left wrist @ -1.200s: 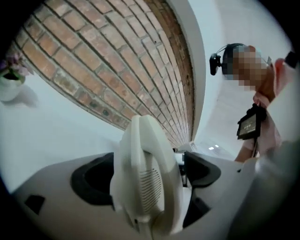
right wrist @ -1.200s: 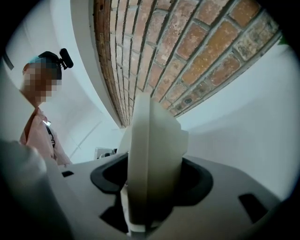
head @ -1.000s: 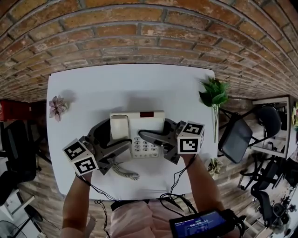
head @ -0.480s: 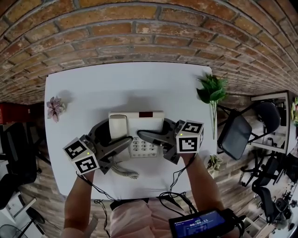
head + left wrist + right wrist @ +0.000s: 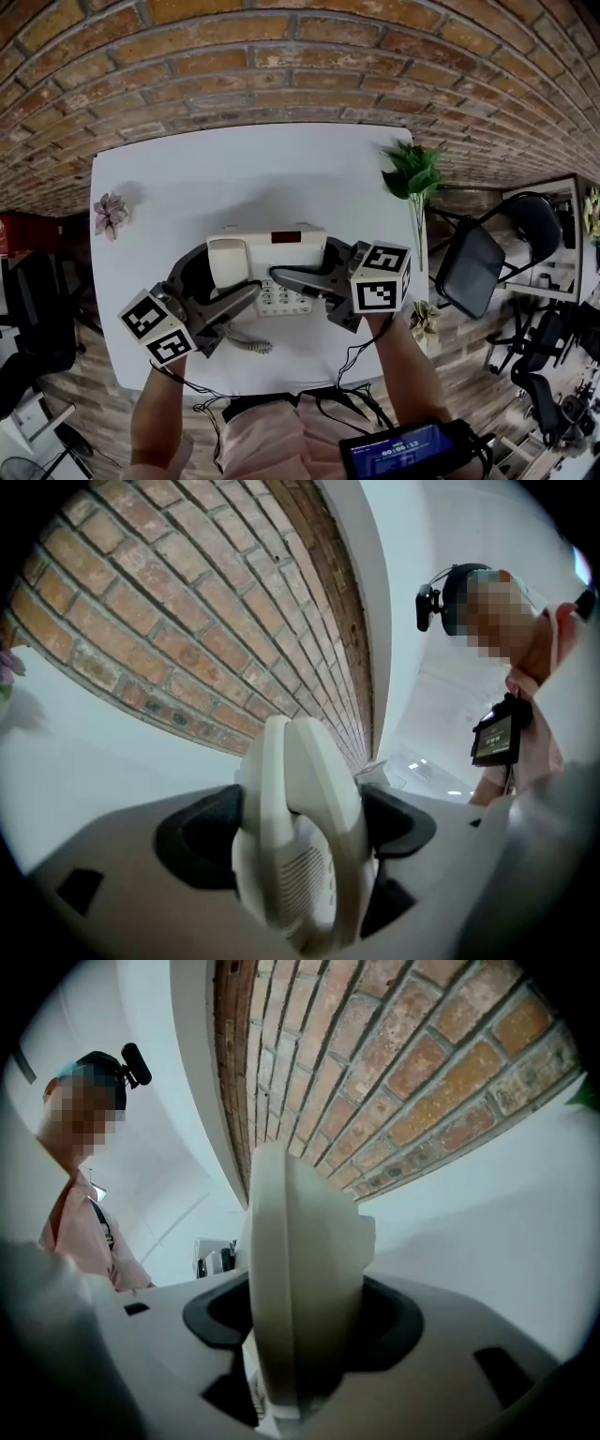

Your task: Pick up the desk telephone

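The cream desk telephone [image 5: 272,246] is clamped between my two grippers just above the white table [image 5: 234,178]. My left gripper [image 5: 225,277] grips its handset end from the left. My right gripper [image 5: 309,263] grips the opposite end from the right. In the left gripper view the handset and body [image 5: 292,789] fill the gap of the left gripper [image 5: 300,832], with a dark pad [image 5: 202,836] against them. The right gripper view shows the phone's edge [image 5: 300,1269] standing tall inside the right gripper [image 5: 305,1324], pads tight on both faces. The coiled cord [image 5: 246,343] hangs near the front.
A small pink flower [image 5: 111,214] lies at the table's left edge. A green plant [image 5: 412,178] stands at the right edge. A brick wall [image 5: 300,66] runs behind the table. A dark chair [image 5: 473,272] sits to the right, off the table.
Both grippers have risen a little with the telephone held between them, and it has shifted slightly left in the head view. The cord has lifted with it.
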Demonstrator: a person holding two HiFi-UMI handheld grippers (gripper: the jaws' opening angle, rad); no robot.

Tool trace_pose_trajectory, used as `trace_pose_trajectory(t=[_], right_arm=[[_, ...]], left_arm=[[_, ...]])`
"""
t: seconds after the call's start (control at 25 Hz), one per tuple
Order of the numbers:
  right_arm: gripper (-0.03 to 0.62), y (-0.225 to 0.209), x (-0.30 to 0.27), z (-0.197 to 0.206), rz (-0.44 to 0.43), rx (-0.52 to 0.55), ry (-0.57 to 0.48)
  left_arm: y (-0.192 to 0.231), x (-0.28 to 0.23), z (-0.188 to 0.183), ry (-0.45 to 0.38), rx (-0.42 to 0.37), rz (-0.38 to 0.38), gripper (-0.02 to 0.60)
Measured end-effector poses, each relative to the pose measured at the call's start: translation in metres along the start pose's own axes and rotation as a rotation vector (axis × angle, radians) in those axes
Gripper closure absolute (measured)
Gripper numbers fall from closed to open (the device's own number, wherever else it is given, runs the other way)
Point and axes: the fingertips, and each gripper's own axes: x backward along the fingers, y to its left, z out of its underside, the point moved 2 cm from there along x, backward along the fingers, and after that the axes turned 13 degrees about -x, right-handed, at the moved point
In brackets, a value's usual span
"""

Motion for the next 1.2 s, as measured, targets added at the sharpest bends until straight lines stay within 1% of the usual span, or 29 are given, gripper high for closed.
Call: trace_pose_trajectory(t=[0.28,0.68,1.2], right_arm=[[0.341,0.042,0.022,0.0,0.021,0.067,0.011],[0.339,0.117,0.068,0.009,-0.009,0.151,-0.003],[0.339,0.19,0.136,0.046,-0.021,0.22,0.024]], left_arm=[[-0.04,0.009,-0.022,-0.007,-0.038,-0.01,0.164],[-0.121,0.026,-0.06,-0.038,-0.11,-0.054,0.164],[-0.23,0.038,-0.071,-0.074,-0.14,-0.103,0.163]])
